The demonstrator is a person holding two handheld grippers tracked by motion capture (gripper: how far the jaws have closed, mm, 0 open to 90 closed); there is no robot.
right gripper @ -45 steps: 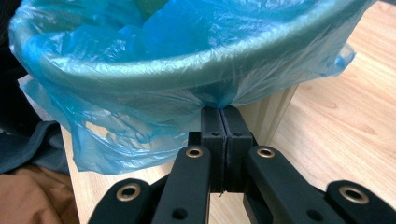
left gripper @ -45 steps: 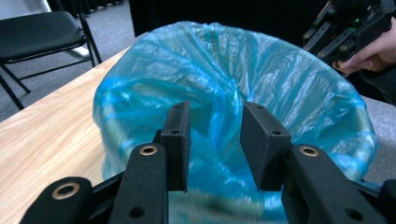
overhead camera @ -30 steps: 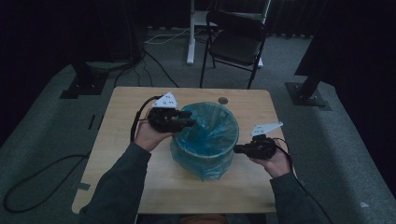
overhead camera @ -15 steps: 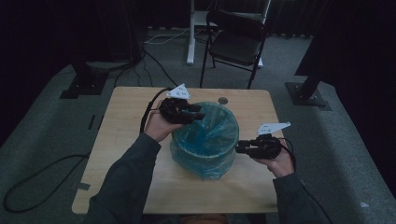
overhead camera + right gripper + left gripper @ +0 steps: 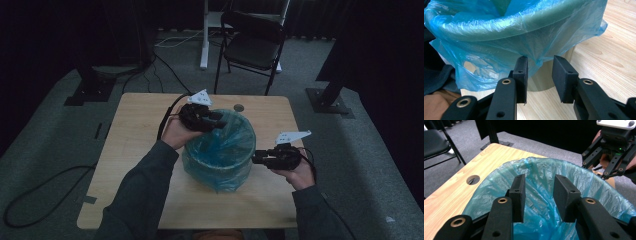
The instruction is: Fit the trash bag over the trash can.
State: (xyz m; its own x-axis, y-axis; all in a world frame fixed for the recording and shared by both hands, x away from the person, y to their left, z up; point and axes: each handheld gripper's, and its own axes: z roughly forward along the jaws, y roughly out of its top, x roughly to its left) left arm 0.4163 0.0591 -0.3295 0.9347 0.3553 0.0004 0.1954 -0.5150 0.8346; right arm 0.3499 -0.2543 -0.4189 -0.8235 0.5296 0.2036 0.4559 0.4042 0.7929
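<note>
Bin liner being fitted over a round bin in the middle of the pale wooden table [image 5: 140,150]

Nearest, the right gripper [image 5: 539,65] is sitting spread, gripping nothing, beside the crinkled translucent blue plastic liner [image 5: 499,47] overhanging the round green bin [image 5: 529,23]; farther off, the left gripper [image 5: 539,192] is hovering spread above the rim, seemingly to tuck it

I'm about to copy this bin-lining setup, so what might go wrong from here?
1. The right tool has just opened, with the hanging edge of the blue bag in front of its jaws but not gripped; that skirt may ride back up or sit uneven.
2. The left tool hovers open over the bin's mouth; a careless close could snag or tear the thin liner.
3. Neither tool steadies the bin, so a tug on the bag might tip or slide it.
</note>
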